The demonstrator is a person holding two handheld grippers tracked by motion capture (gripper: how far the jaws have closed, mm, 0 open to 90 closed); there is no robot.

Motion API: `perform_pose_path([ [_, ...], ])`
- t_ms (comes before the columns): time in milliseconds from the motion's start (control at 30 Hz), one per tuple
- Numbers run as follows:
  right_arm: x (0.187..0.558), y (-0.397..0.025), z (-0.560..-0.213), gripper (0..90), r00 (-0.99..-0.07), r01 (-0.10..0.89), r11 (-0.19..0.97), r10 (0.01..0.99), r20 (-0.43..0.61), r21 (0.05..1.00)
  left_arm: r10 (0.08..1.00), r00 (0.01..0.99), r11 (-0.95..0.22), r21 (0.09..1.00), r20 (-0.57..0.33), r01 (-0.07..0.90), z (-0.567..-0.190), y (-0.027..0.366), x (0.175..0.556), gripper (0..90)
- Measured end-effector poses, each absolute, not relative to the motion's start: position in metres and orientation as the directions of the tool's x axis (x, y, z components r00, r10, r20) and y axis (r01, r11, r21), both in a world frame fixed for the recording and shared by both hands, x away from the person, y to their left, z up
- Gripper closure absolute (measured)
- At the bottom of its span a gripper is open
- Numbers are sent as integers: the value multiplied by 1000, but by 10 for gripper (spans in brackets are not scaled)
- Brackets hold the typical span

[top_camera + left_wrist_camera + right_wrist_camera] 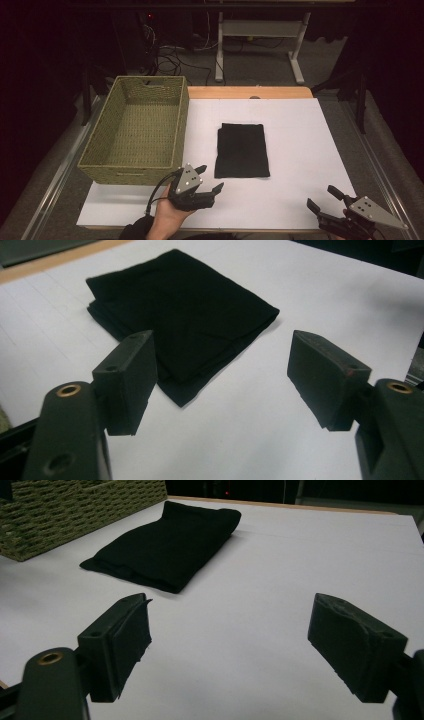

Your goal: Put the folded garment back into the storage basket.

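One cloth (pixel 242 150), one basket (pixel 95 150).

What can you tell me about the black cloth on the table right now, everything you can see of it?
The black cloth is a plain dark fabric folded into a flat, neat rectangle, its stacked layers showing along one edge in the left gripper view. It lies flat on the white sheet, its long side running away from the person, just right of the woven basket without touching it. Nothing rests on it; both grippers are open and short of it.
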State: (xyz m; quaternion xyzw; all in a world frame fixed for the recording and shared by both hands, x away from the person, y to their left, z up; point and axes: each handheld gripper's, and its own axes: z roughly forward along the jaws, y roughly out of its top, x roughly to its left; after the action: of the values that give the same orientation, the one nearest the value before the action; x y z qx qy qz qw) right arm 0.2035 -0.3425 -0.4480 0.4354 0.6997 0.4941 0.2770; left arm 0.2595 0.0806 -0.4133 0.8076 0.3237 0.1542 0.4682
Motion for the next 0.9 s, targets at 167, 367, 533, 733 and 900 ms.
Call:
perform_pose_path([
  [167, 203, -343, -448, 176, -464, 337, 132, 885, 43, 932, 679, 729, -363, 824, -86, 435, -410, 70, 272, 259],
  [367, 203, -343, -448, 176, -465, 337, 131, 884, 44, 932, 694, 713, -393, 778, -100, 491, -408, 55, 291, 245],
  [533, 203, -343, -448, 176, -467, 336, 131, 883, 44, 933, 708, 700, -414, 744, -99, 524, -408, 44, 305, 231],
  [733, 203, -343, -448, 176, -468, 335, 131, 883, 45, 933, 730, 674, -425, 697, -114, 578, -408, 34, 324, 210],
  [900, 203, -344, -448, 176, -470, 333, 130, 881, 45, 934, 748, 655, -430, 672, -108, 603, -409, 25, 340, 210],
])
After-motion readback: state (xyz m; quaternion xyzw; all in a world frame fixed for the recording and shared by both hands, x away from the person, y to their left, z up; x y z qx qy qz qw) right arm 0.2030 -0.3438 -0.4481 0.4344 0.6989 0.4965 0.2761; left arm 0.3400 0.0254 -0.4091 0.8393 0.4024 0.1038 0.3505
